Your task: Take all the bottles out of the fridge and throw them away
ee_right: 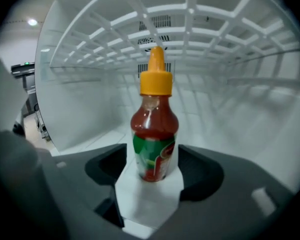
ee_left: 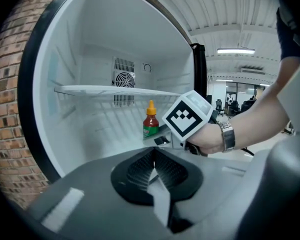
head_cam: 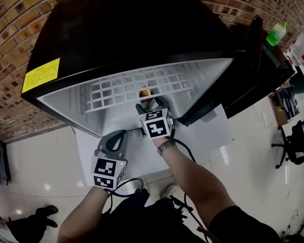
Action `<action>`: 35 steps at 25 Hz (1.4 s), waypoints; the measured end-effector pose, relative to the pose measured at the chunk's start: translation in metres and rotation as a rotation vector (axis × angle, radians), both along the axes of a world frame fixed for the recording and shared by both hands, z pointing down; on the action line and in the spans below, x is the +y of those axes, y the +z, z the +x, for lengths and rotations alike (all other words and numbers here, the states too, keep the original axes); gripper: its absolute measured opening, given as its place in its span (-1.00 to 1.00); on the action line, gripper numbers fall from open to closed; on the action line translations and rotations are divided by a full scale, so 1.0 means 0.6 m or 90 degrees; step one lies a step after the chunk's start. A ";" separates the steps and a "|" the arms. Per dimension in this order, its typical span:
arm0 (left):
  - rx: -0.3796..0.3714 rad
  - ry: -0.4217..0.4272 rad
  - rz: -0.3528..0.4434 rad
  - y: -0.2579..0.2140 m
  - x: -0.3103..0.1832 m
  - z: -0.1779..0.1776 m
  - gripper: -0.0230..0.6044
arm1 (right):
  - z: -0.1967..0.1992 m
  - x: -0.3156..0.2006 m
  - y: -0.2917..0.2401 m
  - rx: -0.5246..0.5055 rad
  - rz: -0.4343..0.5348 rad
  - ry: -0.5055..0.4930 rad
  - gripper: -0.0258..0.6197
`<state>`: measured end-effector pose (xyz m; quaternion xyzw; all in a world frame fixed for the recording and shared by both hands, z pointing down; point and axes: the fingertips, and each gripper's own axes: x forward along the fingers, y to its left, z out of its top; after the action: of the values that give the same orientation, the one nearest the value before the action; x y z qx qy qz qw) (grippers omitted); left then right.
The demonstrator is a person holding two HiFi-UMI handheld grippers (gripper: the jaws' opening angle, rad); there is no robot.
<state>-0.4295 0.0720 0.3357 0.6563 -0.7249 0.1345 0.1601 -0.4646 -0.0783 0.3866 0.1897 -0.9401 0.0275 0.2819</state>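
Observation:
A small red sauce bottle [head_cam: 146, 93] with an orange cap and green label stands upright on the floor of the open black fridge [head_cam: 131, 29]. My right gripper [head_cam: 151, 104] reaches into the fridge. In the right gripper view the bottle [ee_right: 155, 134] sits between the open right gripper's [ee_right: 152, 144] jaws, with a thin gap at its left side. My left gripper [head_cam: 113, 138] hangs shut and empty just outside the fridge opening. In the left gripper view, the left gripper [ee_left: 152, 153] faces the bottle [ee_left: 150, 120] and the right gripper's marker cube [ee_left: 187, 116].
A white wire shelf [head_cam: 142, 85] spans the fridge above the bottle. The fridge door [head_cam: 253, 70] stands open to the right. A green bottle [head_cam: 276, 33] stands beyond the door. Brick wall behind, an office chair [head_cam: 299, 135] at the far right, tiled floor below.

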 end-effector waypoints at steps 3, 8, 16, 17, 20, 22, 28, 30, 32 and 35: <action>-0.002 0.002 -0.003 0.002 0.000 -0.008 -0.91 | -0.012 -0.006 0.005 0.003 0.001 0.001 0.06; -0.004 0.004 -0.006 0.003 0.002 -0.015 -0.91 | -0.017 -0.016 0.005 0.015 0.016 0.006 -0.03; -0.002 0.015 -0.010 0.005 -0.003 -0.001 -0.91 | 0.013 0.000 -0.001 -0.004 -0.006 0.012 -0.06; -0.001 0.020 -0.010 0.005 -0.005 0.007 -0.91 | 0.021 0.005 -0.004 -0.011 -0.010 0.013 -0.06; 0.000 0.037 -0.012 0.006 -0.014 0.035 -0.91 | 0.050 0.020 -0.018 -0.026 -0.014 0.011 -0.06; 0.001 0.050 -0.015 0.006 -0.022 0.056 -0.91 | 0.075 0.032 -0.026 -0.032 -0.019 0.009 -0.06; 0.004 0.093 -0.016 0.007 -0.054 0.128 -0.91 | 0.172 0.056 -0.038 -0.048 -0.034 0.025 -0.06; 0.007 0.108 -0.019 0.011 -0.062 0.157 -0.91 | 0.212 0.060 -0.039 -0.051 -0.034 0.037 -0.06; 0.008 0.131 -0.022 0.012 -0.068 0.192 -0.91 | 0.259 0.064 -0.040 -0.051 -0.036 0.057 -0.06; 0.009 0.162 -0.026 0.009 -0.084 0.252 -0.91 | 0.336 0.064 -0.039 -0.045 -0.040 0.083 -0.06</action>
<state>-0.2785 0.0217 0.3414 0.7407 -0.6316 0.1636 0.1603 -0.2629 -0.0398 0.3634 0.2407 -0.9337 0.0819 0.2519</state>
